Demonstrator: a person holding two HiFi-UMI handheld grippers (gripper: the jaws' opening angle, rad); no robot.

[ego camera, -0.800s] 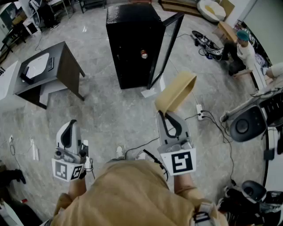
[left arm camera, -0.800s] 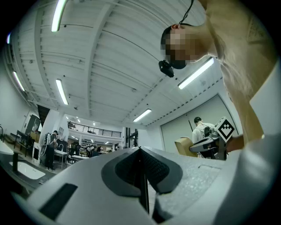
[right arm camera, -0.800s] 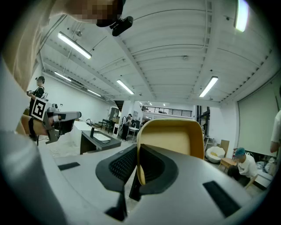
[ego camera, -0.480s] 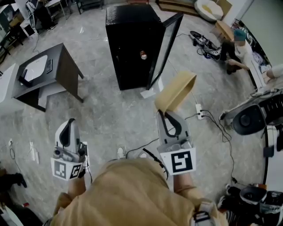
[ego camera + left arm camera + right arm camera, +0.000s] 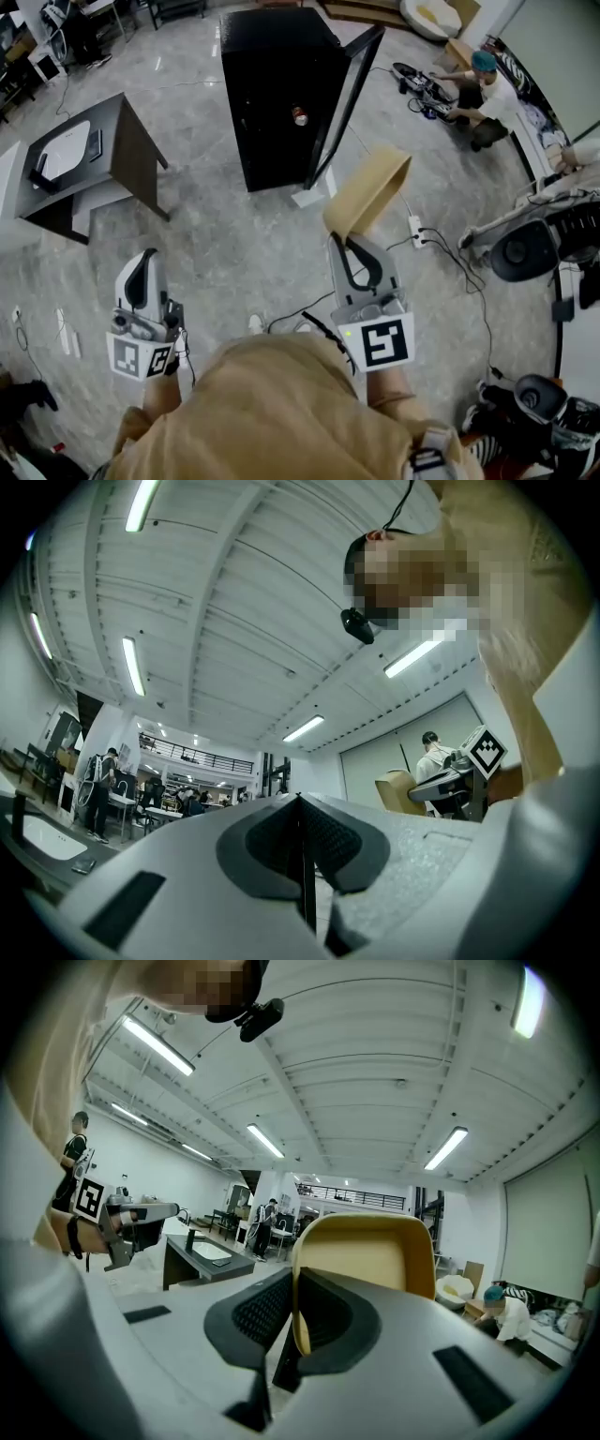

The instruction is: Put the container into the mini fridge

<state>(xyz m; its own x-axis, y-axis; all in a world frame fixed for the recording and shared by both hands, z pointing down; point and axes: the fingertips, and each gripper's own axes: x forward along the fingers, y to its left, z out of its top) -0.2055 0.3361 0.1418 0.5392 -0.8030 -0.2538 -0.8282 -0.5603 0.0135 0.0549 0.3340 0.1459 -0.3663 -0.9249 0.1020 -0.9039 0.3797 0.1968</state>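
A tan open container (image 5: 368,193) is pinched by its rim in my right gripper (image 5: 343,241), held at waist height in front of the person. In the right gripper view the container (image 5: 367,1255) stands up from between the shut jaws, hollow side towards the camera. The black mini fridge (image 5: 277,94) stands ahead on the floor with its glass door (image 5: 348,86) swung open to the right; a small can (image 5: 300,116) shows inside. My left gripper (image 5: 144,270) hangs low at the left, jaws shut and empty (image 5: 302,817).
A dark desk with a white basin (image 5: 80,159) stands at the left. A person in a teal cap (image 5: 480,86) crouches at the far right among gear. A power strip and cables (image 5: 416,231) lie on the floor right of the fridge. Office chairs (image 5: 525,248) stand at the right.
The person has stepped a little closer to the fridge; the whole floor scene has shifted. Both grippers keep their pose, the container still held in the right one.
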